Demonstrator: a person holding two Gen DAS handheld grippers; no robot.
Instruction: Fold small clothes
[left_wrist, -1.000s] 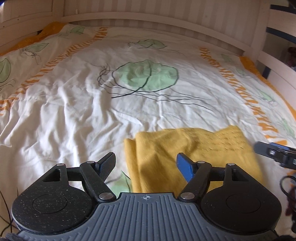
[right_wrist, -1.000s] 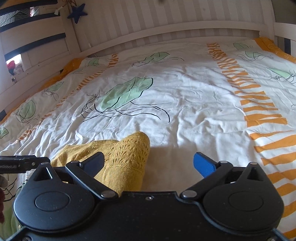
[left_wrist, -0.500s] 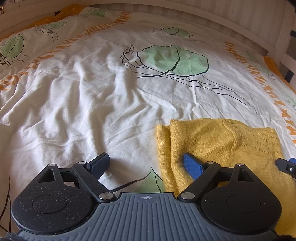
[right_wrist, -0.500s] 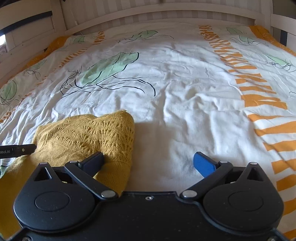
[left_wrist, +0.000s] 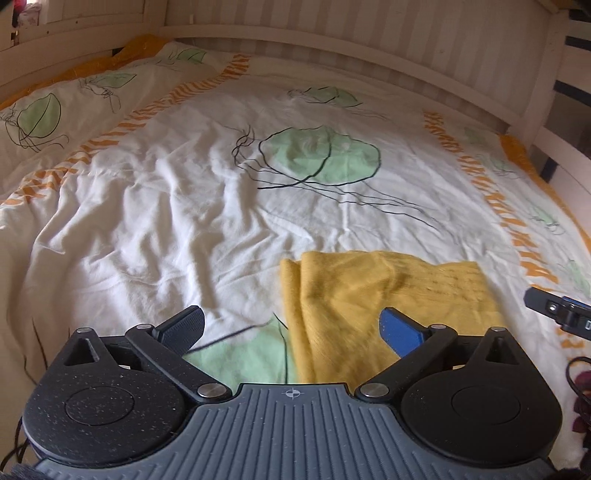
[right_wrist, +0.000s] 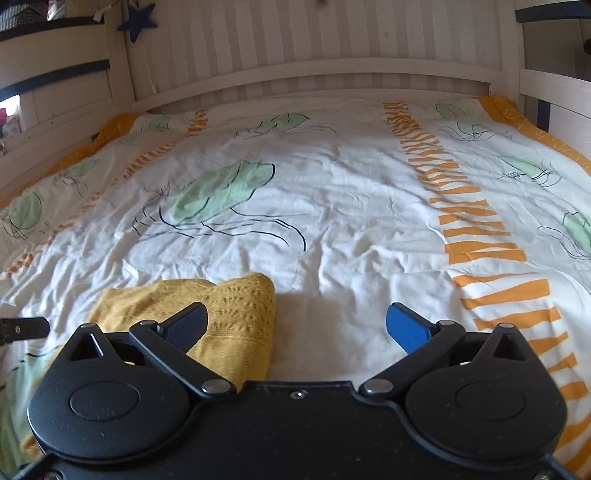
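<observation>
A small yellow knit garment (left_wrist: 373, 291) lies folded on the bedspread, near the front. In the right wrist view it (right_wrist: 236, 317) sits at the lower left. My left gripper (left_wrist: 291, 328) is open and empty, above the garment's left edge. My right gripper (right_wrist: 297, 325) is open and empty, just right of the garment's right edge. The right gripper's tip shows at the left wrist view's right edge (left_wrist: 554, 306). The left gripper's tip shows at the right wrist view's left edge (right_wrist: 22, 326).
The bed is covered by a wrinkled white bedspread (left_wrist: 166, 206) with green jellyfish prints and orange stripes (right_wrist: 480, 236). A white wooden bed frame (right_wrist: 314, 77) rings the back and sides. A blue star (right_wrist: 138, 24) hangs on the far left post.
Both grippers have lifted and pulled back from the garment after dipping closer to it. The garment lies still, folded. Both stay open.
</observation>
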